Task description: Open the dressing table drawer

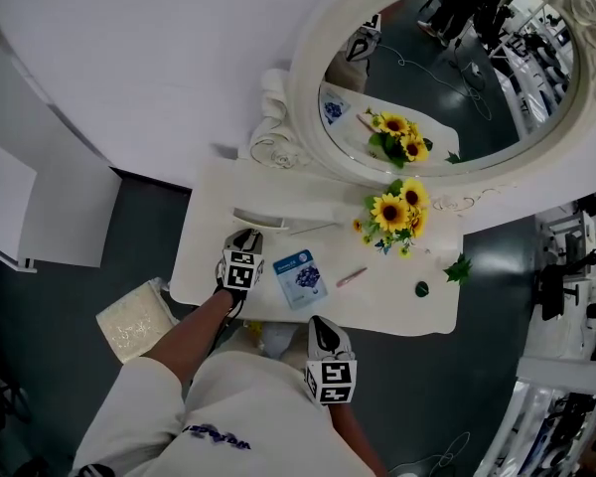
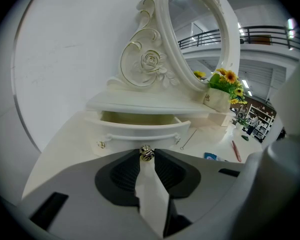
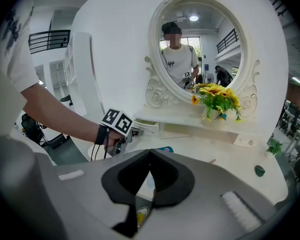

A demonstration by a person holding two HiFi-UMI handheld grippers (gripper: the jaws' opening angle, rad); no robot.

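The white dressing table (image 1: 397,311) has a small drawer (image 2: 140,133) under its raised shelf. The drawer stands pulled part way out, and its pale hollow shows behind the curved front. My left gripper (image 2: 146,154) is shut on the drawer's small brass knob (image 2: 146,152), pinched between the black pads. In the head view that left gripper (image 1: 245,238) sits at the table's left front, just before the drawer (image 1: 266,219). My right gripper (image 3: 149,151) is shut with nothing in it and hangs off the table's front edge (image 1: 318,326). The right gripper view also shows the left gripper (image 3: 117,129) at the drawer (image 3: 147,125).
An ornate oval mirror (image 1: 447,68) rises behind the shelf. Sunflowers in a vase (image 1: 395,215) stand at mid table. A blue packet (image 1: 300,277), a pink pen (image 1: 351,277), a thin pin (image 1: 313,230) and green bits (image 1: 458,268) lie on the top. A pale cushion (image 1: 134,321) is on the floor at left.
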